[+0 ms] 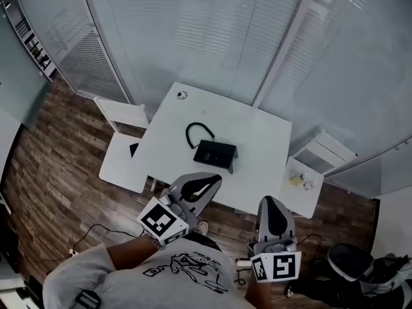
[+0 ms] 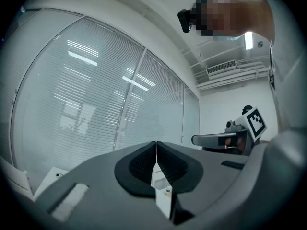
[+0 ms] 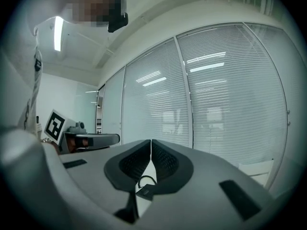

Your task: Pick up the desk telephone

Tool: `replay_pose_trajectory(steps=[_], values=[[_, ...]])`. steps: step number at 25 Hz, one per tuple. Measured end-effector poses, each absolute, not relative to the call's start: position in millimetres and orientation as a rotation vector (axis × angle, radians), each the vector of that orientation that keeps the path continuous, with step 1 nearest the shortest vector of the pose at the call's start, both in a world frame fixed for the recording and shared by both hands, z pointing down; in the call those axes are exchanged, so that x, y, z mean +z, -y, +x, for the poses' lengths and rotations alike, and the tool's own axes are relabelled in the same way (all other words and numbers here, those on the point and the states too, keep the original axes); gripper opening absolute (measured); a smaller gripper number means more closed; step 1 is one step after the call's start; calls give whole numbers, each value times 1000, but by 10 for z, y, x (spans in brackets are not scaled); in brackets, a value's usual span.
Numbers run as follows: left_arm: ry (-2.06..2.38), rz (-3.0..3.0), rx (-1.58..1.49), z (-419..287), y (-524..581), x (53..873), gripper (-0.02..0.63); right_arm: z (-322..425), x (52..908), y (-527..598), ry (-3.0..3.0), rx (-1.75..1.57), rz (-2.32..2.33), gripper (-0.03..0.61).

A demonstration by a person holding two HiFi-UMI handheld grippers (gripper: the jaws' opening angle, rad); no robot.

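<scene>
A black desk telephone [image 1: 215, 154] lies near the middle of a white table [image 1: 257, 140], its coiled black cord [image 1: 198, 131] looping away to its upper left. In the right gripper view a sliver of the telephone [image 3: 145, 191] and cord shows under the jaws. My left gripper [image 1: 209, 180] hovers short of the table's near edge, shut and empty, level. My right gripper [image 1: 273, 206] is further right, also shut with nothing in it, off the table's near edge. Each gripper sees the other beside it: the right gripper [image 2: 218, 139], the left gripper [image 3: 91, 139].
A low white side unit [image 1: 122, 159] stands at the table's left with a dark item on it. Another white unit [image 1: 302, 185] at the right holds small objects. A small round fitting [image 1: 182, 95] sits at the table's far corner. Glass walls with blinds stand behind. Cables lie on the wooden floor.
</scene>
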State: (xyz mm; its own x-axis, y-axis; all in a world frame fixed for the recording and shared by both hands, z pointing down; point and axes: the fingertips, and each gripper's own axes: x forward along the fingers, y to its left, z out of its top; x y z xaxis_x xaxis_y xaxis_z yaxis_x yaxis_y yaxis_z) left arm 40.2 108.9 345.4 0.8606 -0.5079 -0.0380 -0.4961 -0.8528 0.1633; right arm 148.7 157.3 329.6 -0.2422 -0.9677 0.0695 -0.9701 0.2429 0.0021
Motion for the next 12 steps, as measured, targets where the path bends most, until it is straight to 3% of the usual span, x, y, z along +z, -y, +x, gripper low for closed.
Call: replay_pose_trajectory(steps=[12], values=[[884, 2807, -72, 464, -561, 3625, 6, 1565, 3437, -971, 2487, 136, 1799, 6]])
